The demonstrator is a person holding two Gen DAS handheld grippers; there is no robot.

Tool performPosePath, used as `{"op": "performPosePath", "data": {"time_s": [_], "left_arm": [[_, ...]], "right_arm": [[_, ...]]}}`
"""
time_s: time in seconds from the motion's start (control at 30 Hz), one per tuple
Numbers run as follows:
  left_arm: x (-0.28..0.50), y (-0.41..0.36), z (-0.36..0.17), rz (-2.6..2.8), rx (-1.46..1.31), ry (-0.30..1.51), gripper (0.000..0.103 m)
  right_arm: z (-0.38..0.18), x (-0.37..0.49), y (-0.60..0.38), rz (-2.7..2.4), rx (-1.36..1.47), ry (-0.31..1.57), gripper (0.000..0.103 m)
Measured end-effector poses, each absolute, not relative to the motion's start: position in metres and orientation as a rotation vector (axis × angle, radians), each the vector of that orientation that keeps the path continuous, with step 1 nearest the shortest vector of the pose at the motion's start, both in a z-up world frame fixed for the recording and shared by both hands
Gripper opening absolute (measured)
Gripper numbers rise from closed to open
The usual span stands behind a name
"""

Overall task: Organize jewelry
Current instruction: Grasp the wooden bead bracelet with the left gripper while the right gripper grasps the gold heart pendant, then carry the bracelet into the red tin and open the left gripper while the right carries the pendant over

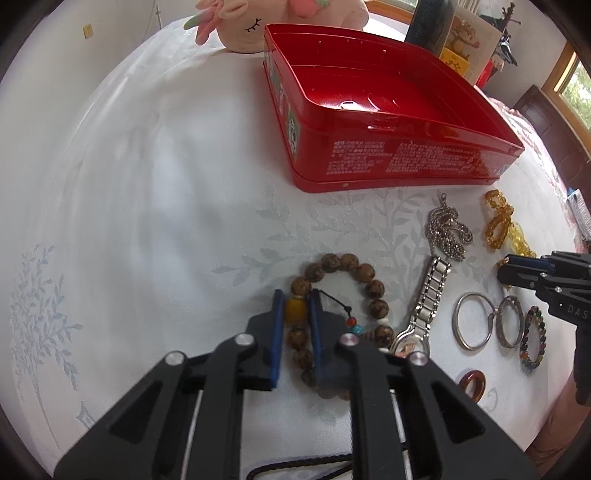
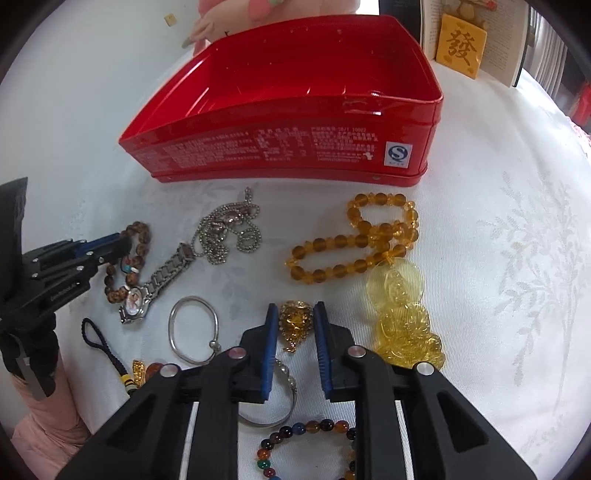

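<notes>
An open red tin (image 1: pixel 406 155) (image 2: pixel 295 147) stands on the white tablecloth, with the jewelry spread out in front of it. My left gripper (image 1: pixel 295 299) is shut on the amber bead of a brown wooden bead bracelet (image 1: pixel 369 280), which lies flat on the cloth. In the right wrist view the left gripper (image 2: pixel 110 240) comes in from the left edge onto that bracelet (image 2: pixel 142 240). My right gripper (image 2: pixel 295 310) is shut on a small gold ornament (image 2: pixel 295 321) that rests on the cloth. Its tips (image 1: pixel 513 269) show at the right edge of the left wrist view.
Between the grippers lie a silver ball chain (image 2: pixel 225 236), a wristwatch (image 2: pixel 147 291) and a silver bangle (image 2: pixel 194 328). An amber bead strand (image 2: pixel 362 240) with yellow pendants (image 2: pixel 402 314) lies right. A multicolour bracelet (image 2: pixel 306 443) lies near. A plush toy (image 1: pixel 240 26) and books stand behind the tin.
</notes>
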State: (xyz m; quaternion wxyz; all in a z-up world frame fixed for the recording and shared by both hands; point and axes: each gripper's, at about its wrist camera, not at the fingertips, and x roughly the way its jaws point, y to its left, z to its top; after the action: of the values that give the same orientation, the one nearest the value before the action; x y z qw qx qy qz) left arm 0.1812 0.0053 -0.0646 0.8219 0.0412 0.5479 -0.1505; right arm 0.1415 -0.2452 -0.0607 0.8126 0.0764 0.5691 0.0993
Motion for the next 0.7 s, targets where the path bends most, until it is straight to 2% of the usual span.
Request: {"op": "performPosePath", "data": {"time_s": [0.27,0.7], "left_arm": [[0.18,0.017,-0.05,-0.334,0.007,1.131,0.011],[0.162,0.006,0.011,-0.391,-0.033,0.987,0.011]], "right_arm": [[-0.037,0.128,-0.268,0.259,0.222,1.141,0.019],[-0.007,0.131,-0.27,0.318,0.258,1.068,0.019]]}}
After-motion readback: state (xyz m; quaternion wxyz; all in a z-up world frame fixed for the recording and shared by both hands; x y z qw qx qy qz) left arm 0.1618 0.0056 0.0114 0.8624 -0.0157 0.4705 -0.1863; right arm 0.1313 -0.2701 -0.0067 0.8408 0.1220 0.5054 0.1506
